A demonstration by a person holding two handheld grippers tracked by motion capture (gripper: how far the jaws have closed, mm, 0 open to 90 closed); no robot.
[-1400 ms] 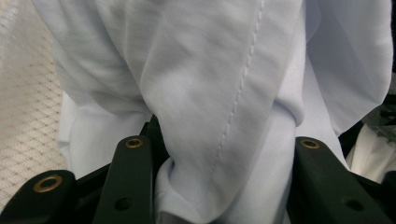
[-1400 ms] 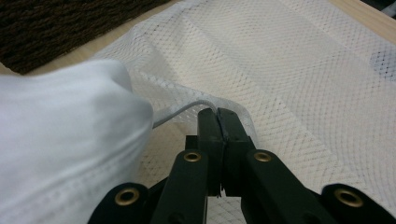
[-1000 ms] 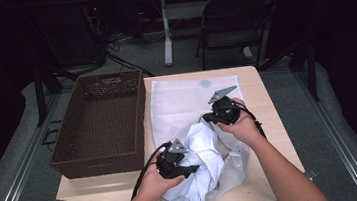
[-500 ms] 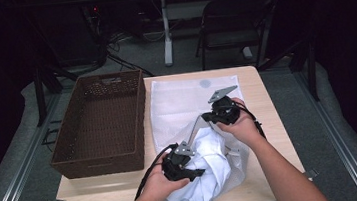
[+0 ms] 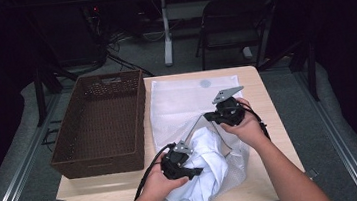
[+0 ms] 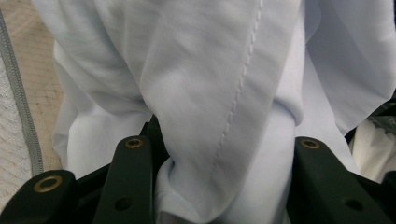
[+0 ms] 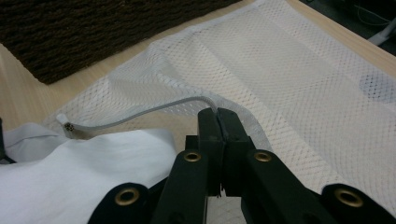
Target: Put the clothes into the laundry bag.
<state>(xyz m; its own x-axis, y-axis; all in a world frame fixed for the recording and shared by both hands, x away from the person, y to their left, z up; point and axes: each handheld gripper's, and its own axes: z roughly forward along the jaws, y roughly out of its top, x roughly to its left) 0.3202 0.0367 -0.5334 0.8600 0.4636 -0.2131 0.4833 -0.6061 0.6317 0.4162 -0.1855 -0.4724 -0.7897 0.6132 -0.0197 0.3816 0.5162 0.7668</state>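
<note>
Over the last second my left gripper [image 5: 175, 162] has slid toward the near edge of the table [image 5: 261, 92], dragging the white garment [image 5: 209, 172] with it, and I read that as bunching the cloth to feed it into the mesh laundry bag [image 5: 186, 97]. Left of that bag sits the brown wicker basket [image 5: 101, 123]. My left gripper's jaws stand apart with a thick fold of garment between them, so I cannot tell if they truly clamp it. At the bag's near right side, my right gripper [image 5: 225, 110] is clenched on its grey-edged rim [image 7: 140, 113], lifting the mouth.
</note>
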